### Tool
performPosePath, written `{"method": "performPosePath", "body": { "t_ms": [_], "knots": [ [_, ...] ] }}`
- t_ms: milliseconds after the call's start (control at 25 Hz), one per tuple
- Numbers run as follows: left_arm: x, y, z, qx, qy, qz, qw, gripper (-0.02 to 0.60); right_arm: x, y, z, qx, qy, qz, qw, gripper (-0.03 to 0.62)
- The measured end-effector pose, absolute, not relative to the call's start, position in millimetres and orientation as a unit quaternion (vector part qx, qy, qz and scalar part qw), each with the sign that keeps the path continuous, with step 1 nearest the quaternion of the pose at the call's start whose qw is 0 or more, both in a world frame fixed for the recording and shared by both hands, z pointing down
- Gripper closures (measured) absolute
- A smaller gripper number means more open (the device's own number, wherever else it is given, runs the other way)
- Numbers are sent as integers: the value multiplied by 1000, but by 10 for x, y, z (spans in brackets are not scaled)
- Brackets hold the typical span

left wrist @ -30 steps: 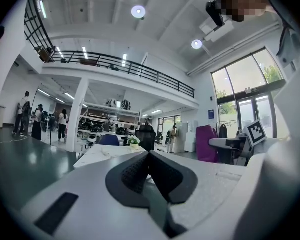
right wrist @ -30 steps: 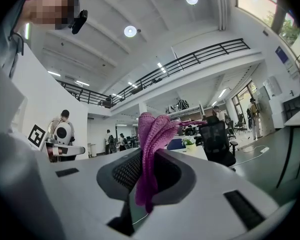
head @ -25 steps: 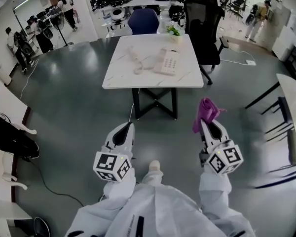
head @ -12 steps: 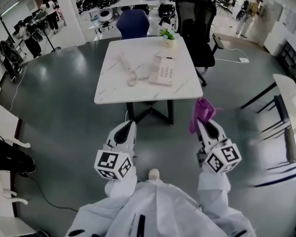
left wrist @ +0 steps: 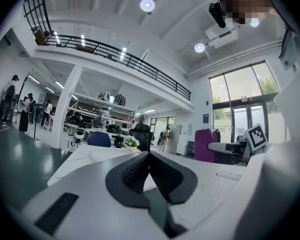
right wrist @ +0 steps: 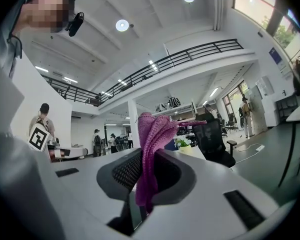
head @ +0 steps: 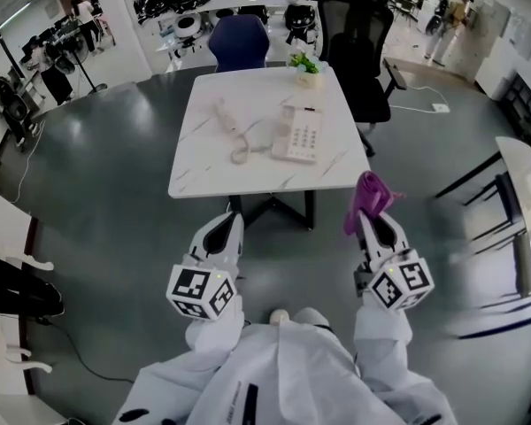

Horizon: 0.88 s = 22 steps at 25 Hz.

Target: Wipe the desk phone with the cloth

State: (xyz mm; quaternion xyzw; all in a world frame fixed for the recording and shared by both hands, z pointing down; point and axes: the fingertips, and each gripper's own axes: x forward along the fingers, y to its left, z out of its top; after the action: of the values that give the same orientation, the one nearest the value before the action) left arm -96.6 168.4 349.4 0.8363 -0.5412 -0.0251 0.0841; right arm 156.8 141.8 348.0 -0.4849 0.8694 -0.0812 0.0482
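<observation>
A white desk phone [head: 298, 134] lies on the white marble-look table [head: 203, 171] ahead of me, its handset [head: 225, 114] off to the left on a coiled cord. My right gripper [head: 377, 226] is shut on a purple cloth [head: 368, 197], which sticks up past the jaws; in the right gripper view the purple cloth [right wrist: 152, 149] is pinched between the black pads. My left gripper [head: 227, 230] is shut with nothing in it; its pads [left wrist: 140, 173] meet. Both grippers hang short of the table's near edge, above the floor.
A small potted plant [head: 306, 67] stands at the table's far edge. A black office chair [head: 360, 38] and a blue chair [head: 239, 41] stand behind the table. Another desk edge [head: 522, 184] is at the right. People stand far off along the room's walls.
The table and phone have come a little closer and lower in the head view as I walk toward them. Both grippers keep the same pose, the cloth still held.
</observation>
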Motion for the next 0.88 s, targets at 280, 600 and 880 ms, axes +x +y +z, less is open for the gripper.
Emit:
{"method": "performPosePath", "body": {
  "t_ms": [280, 600, 880],
  "knots": [
    [-901, 1399, 3602, 841, -533, -21, 94, 584, 1666, 1133, 3507, -504, 858, -80, 55, 553],
    [-916, 931, 3709, 840, -534, -11, 100, 584, 1663, 616, 3658, -506, 856, -93, 52, 553],
    [-923, 278, 3701, 838, -536, -9, 104, 584, 1569, -41, 3704, -494, 862, -102, 49, 554]
  ]
}}
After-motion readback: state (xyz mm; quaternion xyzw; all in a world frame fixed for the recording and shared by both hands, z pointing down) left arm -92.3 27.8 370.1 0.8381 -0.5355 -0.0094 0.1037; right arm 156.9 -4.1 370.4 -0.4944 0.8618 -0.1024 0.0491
